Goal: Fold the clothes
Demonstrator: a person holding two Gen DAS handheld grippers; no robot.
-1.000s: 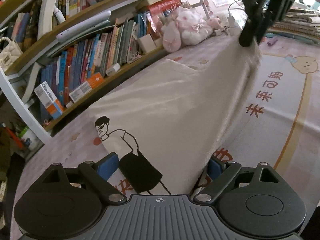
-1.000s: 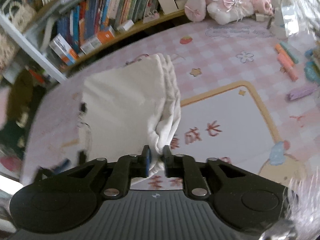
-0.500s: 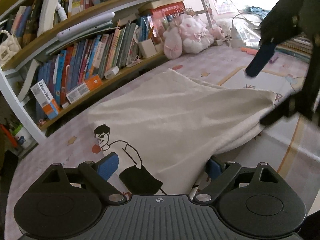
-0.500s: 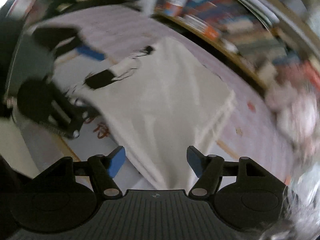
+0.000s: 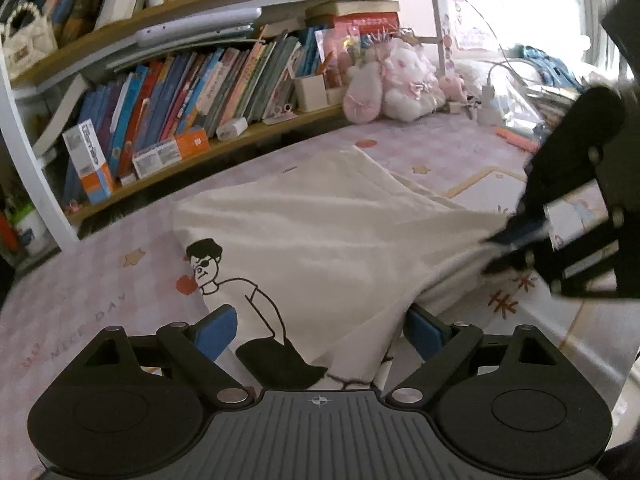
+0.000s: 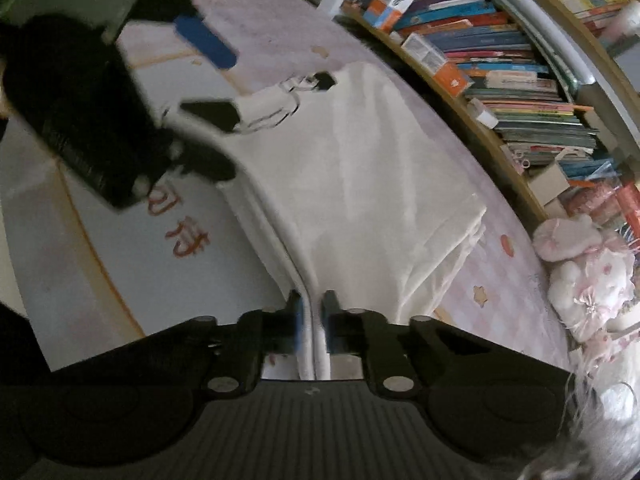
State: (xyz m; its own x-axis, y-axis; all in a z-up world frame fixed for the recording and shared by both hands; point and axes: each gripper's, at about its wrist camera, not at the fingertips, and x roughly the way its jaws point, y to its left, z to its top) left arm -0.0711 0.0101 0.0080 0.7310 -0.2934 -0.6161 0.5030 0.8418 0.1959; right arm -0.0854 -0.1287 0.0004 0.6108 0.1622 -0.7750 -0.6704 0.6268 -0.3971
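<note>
A cream T-shirt [image 5: 340, 232] with a black cartoon figure [image 5: 224, 280] lies folded over on the pink mat. My left gripper [image 5: 320, 332] is open, and the printed corner of the shirt lies loose between its blue pads [image 5: 216, 332]. My right gripper [image 5: 508, 240] reaches in from the right at the shirt's far edge. In the right wrist view, the right gripper [image 6: 310, 320] has its jaws closing, and the pads pinch the shirt's [image 6: 360, 152] rolled edge. The left gripper [image 6: 208, 80] shows at the upper left of that view, over the print.
A bookshelf [image 5: 180, 92] packed with books runs along the far side of the mat. Pink plush toys [image 5: 392, 84] sit at its right end. The mat's panel with orange characters [image 5: 508, 296] lies right of the shirt. Pens [image 5: 516, 136] lie further back.
The right gripper let go of the raised cloth, rolled over, came down and closed on the shirt's right edge. The lifted cloth dropped flat. The left gripper rose slightly, still open.
</note>
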